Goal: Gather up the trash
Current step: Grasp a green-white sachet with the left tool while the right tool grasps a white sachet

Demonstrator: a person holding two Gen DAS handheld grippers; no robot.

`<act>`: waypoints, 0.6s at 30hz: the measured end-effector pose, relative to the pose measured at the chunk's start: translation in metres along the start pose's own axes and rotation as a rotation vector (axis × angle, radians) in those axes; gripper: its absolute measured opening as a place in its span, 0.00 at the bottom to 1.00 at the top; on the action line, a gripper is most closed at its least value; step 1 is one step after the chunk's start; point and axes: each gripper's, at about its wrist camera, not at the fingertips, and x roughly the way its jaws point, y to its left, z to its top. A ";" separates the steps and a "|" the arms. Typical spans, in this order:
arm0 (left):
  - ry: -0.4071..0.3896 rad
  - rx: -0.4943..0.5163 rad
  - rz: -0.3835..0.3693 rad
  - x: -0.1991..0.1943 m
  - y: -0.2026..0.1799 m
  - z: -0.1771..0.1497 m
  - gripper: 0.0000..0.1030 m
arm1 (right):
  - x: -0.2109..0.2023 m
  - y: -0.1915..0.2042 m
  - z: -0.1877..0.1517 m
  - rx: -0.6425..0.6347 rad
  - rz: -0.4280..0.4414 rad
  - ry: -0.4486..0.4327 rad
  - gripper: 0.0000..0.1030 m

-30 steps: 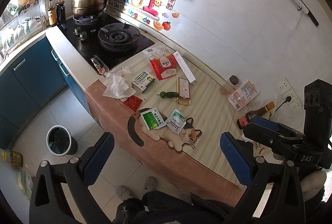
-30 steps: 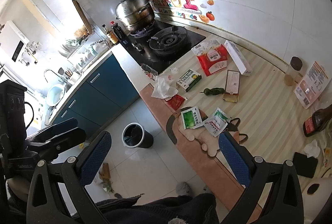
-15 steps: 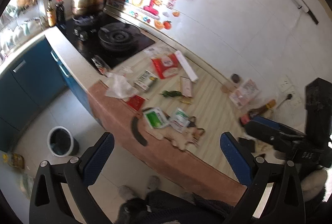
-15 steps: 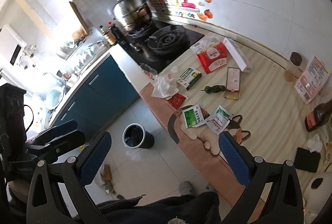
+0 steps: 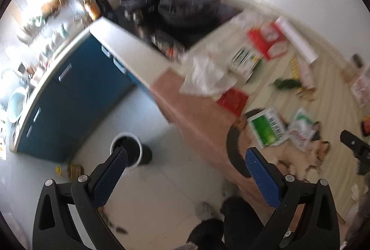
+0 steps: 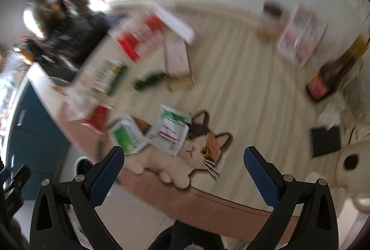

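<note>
Both tongs, left tongs [image 5: 185, 157] and right tongs [image 6: 183, 156], hang spread and empty above the worktop [image 6: 242, 78] edge. Just beyond lie the green sachet [image 6: 124, 136] and white sachet [image 6: 170, 132], with more wrappers further back. Both views are blurred, so a hasty pinch could miss the flat packets or knock them floorward beside the bin [image 5: 129, 152].

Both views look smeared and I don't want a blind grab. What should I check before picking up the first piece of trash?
1. Left gripper open, holding nothing: ok.
2. Right gripper open, holding nothing: ok.
3. Trash bin open on the floor: ok.
4. White sachet ahead of the right gripper, unobstructed: ok.
5. Green packet overlaps the sachet: cannot tell.
6. Sharp view: not ok, both blurred.
</note>
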 end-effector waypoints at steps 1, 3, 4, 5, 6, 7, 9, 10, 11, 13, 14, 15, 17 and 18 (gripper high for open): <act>0.031 -0.004 0.027 0.015 -0.004 0.001 1.00 | 0.023 0.003 0.007 0.005 -0.017 0.027 0.99; 0.082 -0.013 0.072 0.039 -0.010 0.002 1.00 | 0.073 0.010 0.013 0.002 -0.052 0.084 0.95; 0.119 -0.022 0.090 0.053 -0.013 0.003 1.00 | 0.089 0.013 0.015 -0.003 -0.063 0.102 0.93; 0.151 -0.032 0.089 0.063 -0.017 0.004 1.00 | 0.111 0.018 0.016 -0.012 -0.081 0.123 0.89; 0.171 -0.036 0.089 0.069 -0.019 0.005 1.00 | 0.121 0.021 0.018 -0.017 -0.086 0.131 0.86; 0.189 -0.037 0.092 0.076 -0.021 0.006 1.00 | 0.136 0.026 0.019 -0.025 -0.095 0.139 0.81; 0.223 -0.033 0.081 0.085 -0.029 0.009 1.00 | 0.155 0.031 0.020 -0.040 -0.097 0.157 0.67; 0.236 -0.036 0.069 0.087 -0.031 0.011 1.00 | 0.157 0.033 0.019 -0.048 -0.078 0.129 0.54; 0.254 -0.046 0.045 0.088 -0.035 0.013 1.00 | 0.156 0.035 0.019 -0.064 -0.073 0.098 0.46; 0.286 -0.077 -0.021 0.095 -0.046 0.018 1.00 | 0.158 0.039 0.018 -0.095 -0.072 0.073 0.10; 0.306 -0.094 -0.060 0.099 -0.051 0.021 1.00 | 0.159 0.039 0.017 -0.103 -0.067 0.073 0.08; 0.330 -0.113 -0.106 0.103 -0.057 0.023 1.00 | 0.160 0.036 0.016 -0.098 -0.052 0.073 0.05; 0.378 -0.141 -0.194 0.108 -0.071 0.025 0.96 | 0.159 0.024 0.013 -0.072 -0.039 0.071 0.03; 0.399 -0.146 -0.229 0.111 -0.080 0.026 0.93 | 0.157 0.014 0.013 -0.053 -0.025 0.075 0.03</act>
